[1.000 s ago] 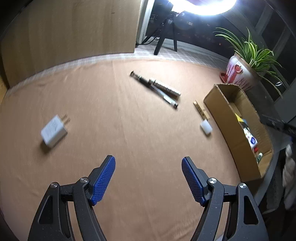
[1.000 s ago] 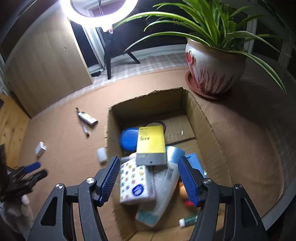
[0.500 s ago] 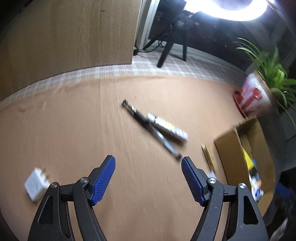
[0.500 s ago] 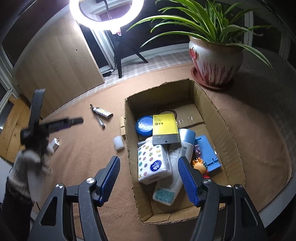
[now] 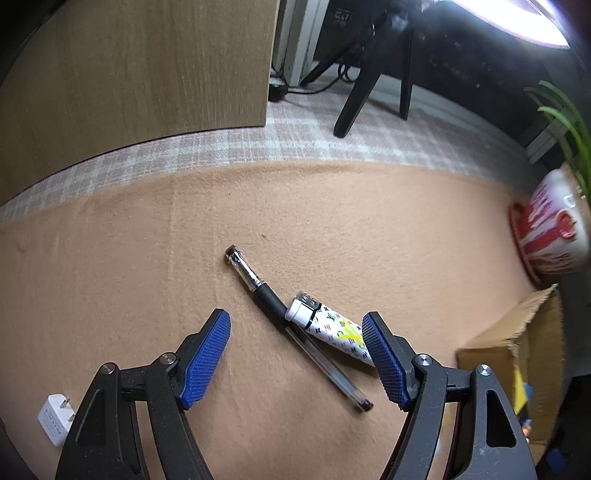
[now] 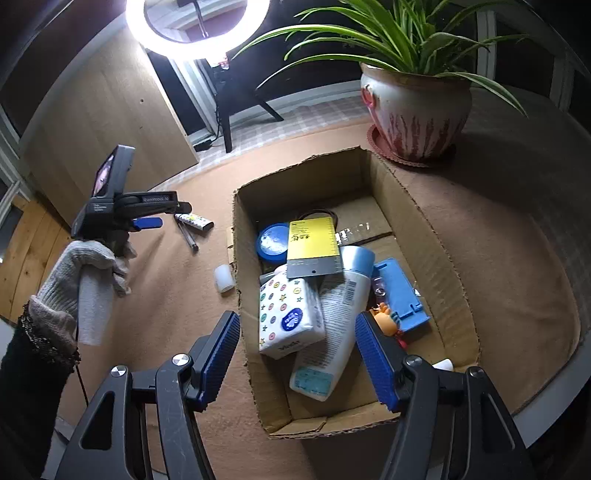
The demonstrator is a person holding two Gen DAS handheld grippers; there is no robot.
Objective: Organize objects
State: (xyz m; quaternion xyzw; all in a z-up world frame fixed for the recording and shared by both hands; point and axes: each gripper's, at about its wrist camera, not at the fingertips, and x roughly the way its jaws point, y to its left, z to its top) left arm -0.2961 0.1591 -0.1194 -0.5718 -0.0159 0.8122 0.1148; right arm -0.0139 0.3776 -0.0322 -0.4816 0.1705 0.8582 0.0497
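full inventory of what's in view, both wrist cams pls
black-and-clear gel pen: 1, on tan cloth, beside the lighter
white patterned lighter: 1, touching the pen
white wall charger: 1, far left on the cloth
small white cylinder: 1, just outside box's left wall
brown cardboard box: 1, open, on cloth
yellow card: 1, in box
round blue tin: 1, in box
white dotted tissue pack: 1, in box
white bottle with blue cap: 1, in box
blue plastic holder: 1, in box
red-and-white plant pot: 1, behind box
ring light: 1, lit
left tool: open, over the pen
right tool: open, over box
grey gloved hand: holding left tool
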